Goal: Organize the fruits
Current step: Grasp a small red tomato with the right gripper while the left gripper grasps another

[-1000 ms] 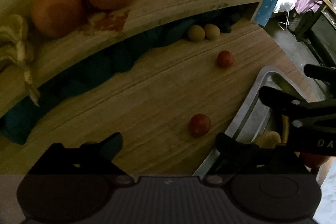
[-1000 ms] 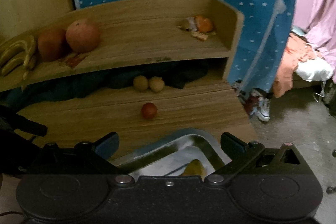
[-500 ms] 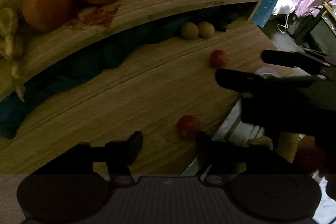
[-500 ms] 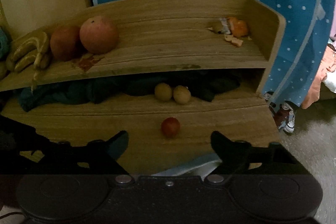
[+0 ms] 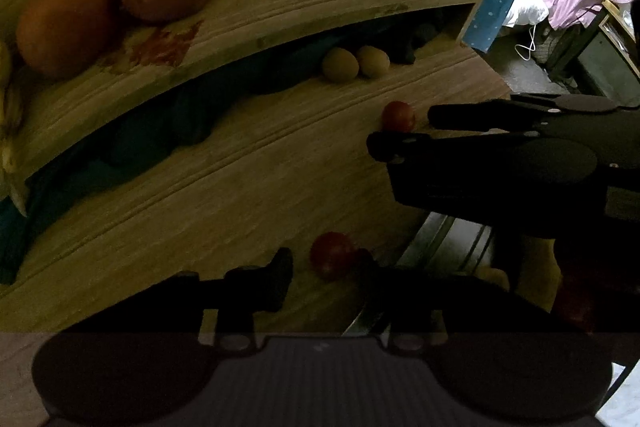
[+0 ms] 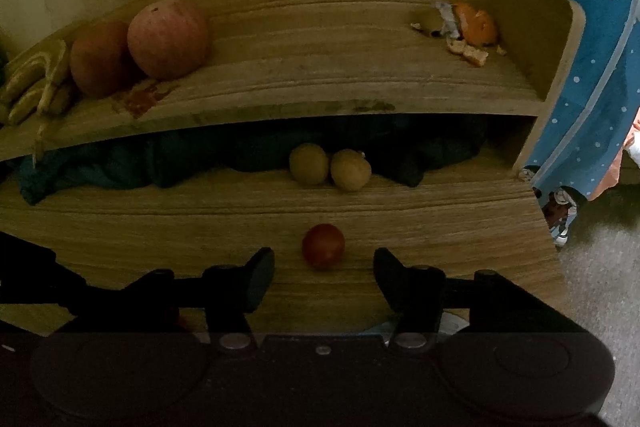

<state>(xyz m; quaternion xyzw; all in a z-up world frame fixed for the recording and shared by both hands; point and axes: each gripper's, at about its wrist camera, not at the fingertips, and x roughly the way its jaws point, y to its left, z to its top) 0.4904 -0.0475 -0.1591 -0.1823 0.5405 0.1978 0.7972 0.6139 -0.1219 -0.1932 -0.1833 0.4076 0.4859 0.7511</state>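
Tomato (image 6: 323,246) sits just ahead of your wide-open right gripper (image 6: 324,277); ease forward and close. Left gripper (image 5: 325,269), open too, flanks another tomato (image 5: 333,254).

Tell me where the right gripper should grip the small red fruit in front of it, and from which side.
Grip the small red fruit across its widest middle, coming straight forward low over the wooden desk. It is round, stands free, and already sits centred ahead of the open right gripper.

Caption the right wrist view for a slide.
Open right tongs bracket a small round red fruit on the wooden desk, below two yellowish round fruits.
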